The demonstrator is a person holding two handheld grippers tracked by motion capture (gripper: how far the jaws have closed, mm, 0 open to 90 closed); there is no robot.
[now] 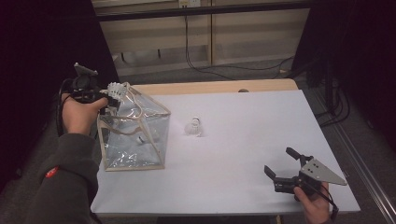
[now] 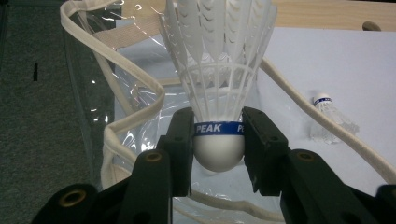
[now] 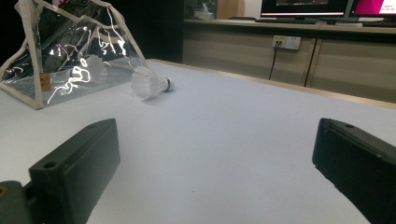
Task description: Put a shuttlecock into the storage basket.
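So your left gripper is clamped on a shuttlecock, jaws pressed against both sides of its cork right at the blue band that reads PEAK, feathers pointing up and away from the camera. From the high view you're holding that shuttlecock right over the top back corner of the clear bag, which sits at the left end of the white table. The bag has cream trim and a cream strap looping along its open top, just behind the jaws.

Inside the bag there's already one shuttlecock lying on the bottom; you can see it through the shiny plastic in the right gripper view. Another loose shuttlecock lies on its side on the table, a bit to the right of the bag and not touching it.

Your right gripper is down near the front right corner of the table, jaws wide apart with nothing between them, well away from the bag.
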